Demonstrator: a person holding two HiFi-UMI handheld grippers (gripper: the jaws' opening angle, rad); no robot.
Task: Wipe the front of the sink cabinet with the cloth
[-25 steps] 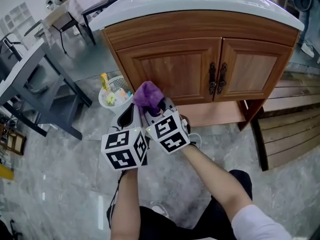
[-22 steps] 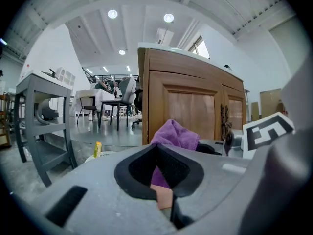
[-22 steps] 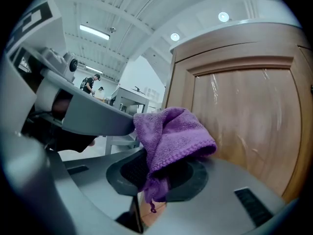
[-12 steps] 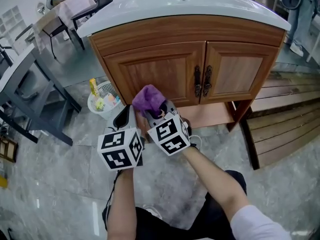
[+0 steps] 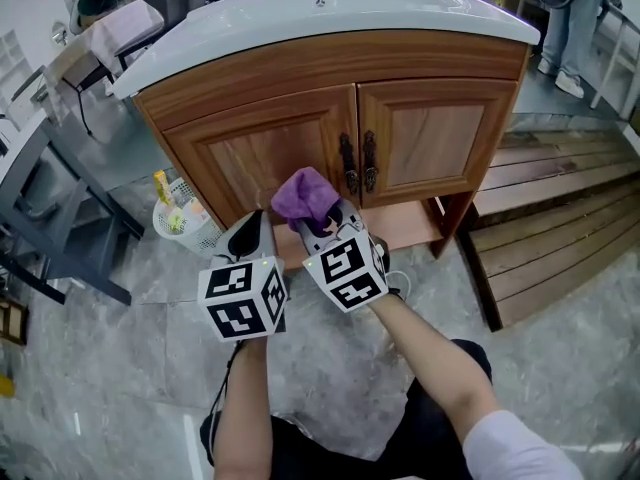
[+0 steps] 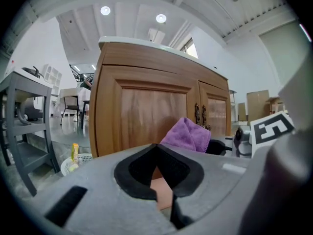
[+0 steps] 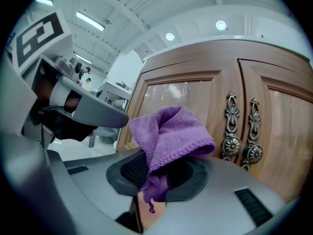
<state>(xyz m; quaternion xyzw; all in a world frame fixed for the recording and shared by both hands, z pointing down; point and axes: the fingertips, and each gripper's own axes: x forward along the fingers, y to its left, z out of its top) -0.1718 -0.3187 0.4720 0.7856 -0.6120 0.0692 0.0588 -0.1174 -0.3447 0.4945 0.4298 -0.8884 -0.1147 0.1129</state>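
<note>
Purple cloth (image 5: pixel 305 196) sits bunched just above the middle of my head view, clamped in the right gripper (image 5: pixel 318 220), whose jaws are closed on its lower folds. It is held in front of the wooden cabinet (image 5: pixel 250 148), low on the door at the left of the frame and just left of the two dark metal handles (image 5: pixel 357 161). I can't tell whether the cloth touches the wood.

The left gripper (image 5: pixel 250 236) is just beside the right one, a little lower and to the left in the frame. In its own view the jaws are together at the tips with nothing between them, and they point at the same door, with the cloth showing to the right.

The white sink (image 5: pixel 330 8) caps the cabinet along the top of the frame. A white basket (image 5: pixel 178 218) with bottles in it stands on the grey floor (image 5: pixel 120 348) at the cabinet's left corner.
</note>
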